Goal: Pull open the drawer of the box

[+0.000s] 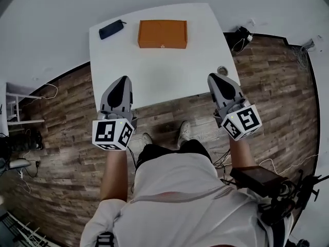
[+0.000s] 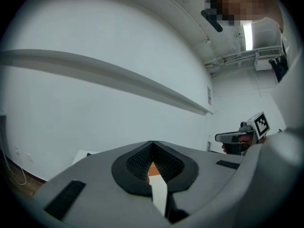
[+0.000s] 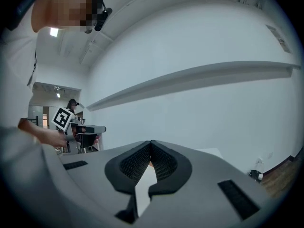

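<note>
An orange box [image 1: 162,34] lies flat at the far middle of the white table [image 1: 154,71], its drawer closed, with a small pull at its near edge. My left gripper [image 1: 121,81] is held over the table's near left edge, shut with nothing in it. My right gripper [image 1: 212,77] hovers at the near right edge, also shut and empty. In the left gripper view the jaw tips [image 2: 152,144] meet, and a sliver of the orange box [image 2: 153,168] shows through the gap below them. The right gripper view shows its tips [image 3: 150,143] touching.
A dark pouch [image 1: 112,29] lies at the table's far left corner. A small round object [image 1: 222,70] sits at the table's right edge. Wood floor surrounds the table, with cables [image 1: 240,39] at the right and a white wall behind.
</note>
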Tool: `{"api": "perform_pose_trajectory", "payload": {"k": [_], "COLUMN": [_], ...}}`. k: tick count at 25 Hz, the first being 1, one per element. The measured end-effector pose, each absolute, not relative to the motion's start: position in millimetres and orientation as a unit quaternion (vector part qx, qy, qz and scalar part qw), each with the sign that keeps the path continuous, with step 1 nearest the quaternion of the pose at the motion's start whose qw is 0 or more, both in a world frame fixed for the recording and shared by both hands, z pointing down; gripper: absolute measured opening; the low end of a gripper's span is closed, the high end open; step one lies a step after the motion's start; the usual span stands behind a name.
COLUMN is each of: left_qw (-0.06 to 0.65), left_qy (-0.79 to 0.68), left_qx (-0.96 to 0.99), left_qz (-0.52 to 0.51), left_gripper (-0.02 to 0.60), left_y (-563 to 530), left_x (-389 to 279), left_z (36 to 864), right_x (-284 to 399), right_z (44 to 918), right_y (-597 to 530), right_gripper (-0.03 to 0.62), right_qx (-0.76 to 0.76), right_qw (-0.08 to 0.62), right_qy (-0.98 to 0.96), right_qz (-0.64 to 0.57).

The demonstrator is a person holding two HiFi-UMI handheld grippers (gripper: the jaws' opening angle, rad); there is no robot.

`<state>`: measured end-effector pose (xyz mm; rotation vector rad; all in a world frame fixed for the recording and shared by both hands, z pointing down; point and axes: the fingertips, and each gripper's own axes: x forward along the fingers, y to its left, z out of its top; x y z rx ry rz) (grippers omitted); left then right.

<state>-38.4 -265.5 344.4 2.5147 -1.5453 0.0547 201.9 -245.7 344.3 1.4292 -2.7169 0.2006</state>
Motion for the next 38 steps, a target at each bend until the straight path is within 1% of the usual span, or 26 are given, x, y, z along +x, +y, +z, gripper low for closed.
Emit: {"api": "perform_pose_trajectory", "payload": {"k": [4, 10, 14, 21, 26, 29, 32, 38], "left_qw": [0.096, 0.104, 0.131, 0.183, 0.197, 0.217, 0.235, 0.249], "left_qy": [-0.531, -0.526, -0.52, -0.491, -0.492, -0.491, -0.484, -0.507], "left_qx": [0.842, 0.843, 0.842, 0.848, 0.838, 0.828, 0.821, 0.797], "left_qz": [0.019, 0.037, 0.064, 0.082, 0.131, 0.163, 0.194, 0.214], "left_gripper": [0.009, 0.009, 0.009, 0.012, 0.066, 0.127, 0.172, 0.17], "left_y": [-282.9, -317.8, -350.0, -398.1, -436.8, -456.6, -468.9, -483.1], "left_x": [-14.2, 0.4, 13.0, 52.9, 70.8, 77.1, 87.3, 85.0], "left_z": [351.4, 385.8, 429.6, 489.6, 547.3, 579.9, 605.9, 633.0], "right_x": [218.7, 213.7, 212.7, 214.7, 221.3, 223.1, 225.8, 232.9], "right_z": [356.1, 381.0, 402.5, 439.2, 466.7, 482.8, 496.8, 518.2], "right_y": [-263.0, -270.1, -266.3, -252.3, -254.0, -255.3, -256.5, -259.1], "right_gripper": [0.002, 0.002, 0.002, 0.002, 0.002, 0.002, 0.002, 0.002], "right_qx": [0.453, 0.456, 0.461, 0.457, 0.46, 0.461, 0.46, 0.461], "right_qw": [0.033, 0.037, 0.053, 0.095, 0.106, 0.109, 0.113, 0.119], "right_qy": [-0.888, -0.884, -0.878, -0.874, -0.867, -0.864, -0.862, -0.857], "right_qz": [0.079, 0.1, 0.118, 0.138, 0.157, 0.17, 0.183, 0.2]}}
